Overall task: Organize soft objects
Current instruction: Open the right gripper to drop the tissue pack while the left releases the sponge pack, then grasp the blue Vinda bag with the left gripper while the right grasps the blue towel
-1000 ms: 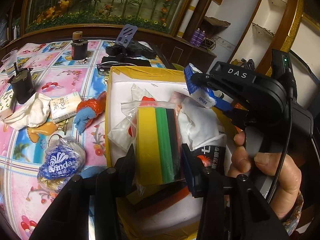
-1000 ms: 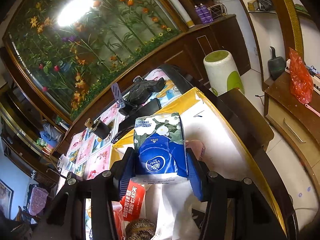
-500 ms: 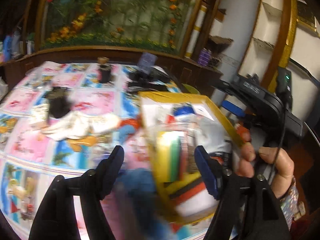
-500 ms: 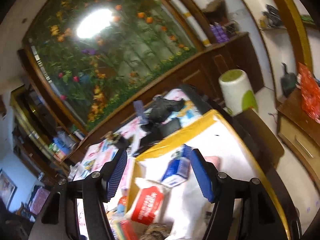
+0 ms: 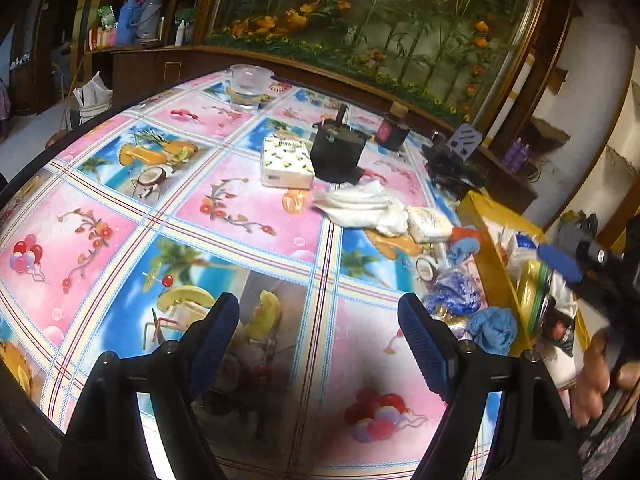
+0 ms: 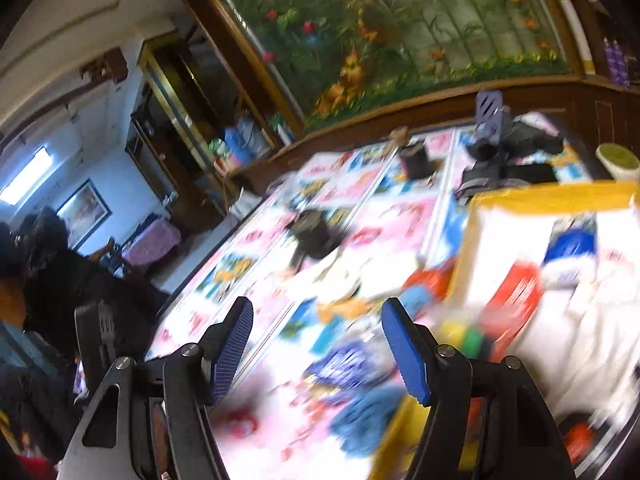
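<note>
Right-wrist view smeared by blur, yellow box point(image 5: 486, 236) cut off at frame edge, both grippers' fingers apart, empty.

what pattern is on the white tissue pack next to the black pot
The tissue pack is white with small yellow, lemon-like prints scattered over its top. It shows best in the left wrist view.

table point(image 5: 240, 208): fruit-print cloth | on it: white cloth point(image 5: 360, 206), tissue pack point(image 5: 286, 162), yellow box point(image 5: 490, 264), glass point(image 5: 246, 86)
</note>
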{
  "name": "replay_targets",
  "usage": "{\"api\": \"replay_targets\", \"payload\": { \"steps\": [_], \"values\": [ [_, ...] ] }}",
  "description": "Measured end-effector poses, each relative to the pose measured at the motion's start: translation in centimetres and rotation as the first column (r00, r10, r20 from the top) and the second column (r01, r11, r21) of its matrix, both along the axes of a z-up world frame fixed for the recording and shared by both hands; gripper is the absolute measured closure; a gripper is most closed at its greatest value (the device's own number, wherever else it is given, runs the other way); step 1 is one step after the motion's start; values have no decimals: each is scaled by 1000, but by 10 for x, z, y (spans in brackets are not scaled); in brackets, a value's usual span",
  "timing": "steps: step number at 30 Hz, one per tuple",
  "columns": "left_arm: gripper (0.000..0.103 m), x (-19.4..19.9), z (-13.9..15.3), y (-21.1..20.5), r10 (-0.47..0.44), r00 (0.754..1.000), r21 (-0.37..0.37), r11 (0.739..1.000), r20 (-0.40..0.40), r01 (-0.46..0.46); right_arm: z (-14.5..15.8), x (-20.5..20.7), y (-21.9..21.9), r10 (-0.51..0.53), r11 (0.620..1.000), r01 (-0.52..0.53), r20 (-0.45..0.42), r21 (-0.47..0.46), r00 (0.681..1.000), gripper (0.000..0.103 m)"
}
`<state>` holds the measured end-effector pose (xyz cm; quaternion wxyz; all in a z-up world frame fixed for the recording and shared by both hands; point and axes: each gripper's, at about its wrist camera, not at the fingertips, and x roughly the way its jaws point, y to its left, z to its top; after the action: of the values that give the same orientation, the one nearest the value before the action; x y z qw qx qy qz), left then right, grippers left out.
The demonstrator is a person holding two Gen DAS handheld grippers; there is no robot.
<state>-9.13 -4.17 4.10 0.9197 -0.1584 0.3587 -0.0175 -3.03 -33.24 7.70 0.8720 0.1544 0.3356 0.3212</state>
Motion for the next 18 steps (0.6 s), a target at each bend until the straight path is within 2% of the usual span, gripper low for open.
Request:
{"api": "replay_targets", "payload": {
  "steps": [2, 7, 9, 12, 14, 15, 17, 18],
  "values": [
    [22, -2, 1, -1, -9, 1000, 0, 1000, 13, 9, -6, -5, 13, -23, 999, 21, -46, -30, 999, 22],
    [22, -9, 4, 1, -8, 999, -19, 1000, 50, 9, -19, 1, 52, -84, 974, 59, -106, -217, 991, 22],
    [22, -12, 3, 6, -5, 999, -29, 1000, 44, 7, -27, 9, 68, -107, 946, 64, -117, -318, 987, 22],
    [22, -17, 1, 13, 1, 999, -24, 1000, 33, 0, -46, 22, 84, -143, 910, 72, -146, -409, 979, 22],
    [22, -21, -1, 21, 10, 1000, -31, 999, 28, -9, -56, 21, 91, -121, 918, 45, -170, -393, 978, 21],
    [22, -23, -2, 25, 14, 999, -35, 999, 29, -13, -53, 15, 96, -67, 936, 3, -169, -353, 983, 21],
    [22, -27, -1, 34, 26, 999, -43, 999, 35, -25, -40, -1, 99, 116, 976, -145, -175, -163, 978, 22],
    [22, -29, -1, 38, 30, 999, -48, 998, 36, -29, -28, -9, 97, 143, 980, -159, -134, -119, 981, 22]
  ]
}}
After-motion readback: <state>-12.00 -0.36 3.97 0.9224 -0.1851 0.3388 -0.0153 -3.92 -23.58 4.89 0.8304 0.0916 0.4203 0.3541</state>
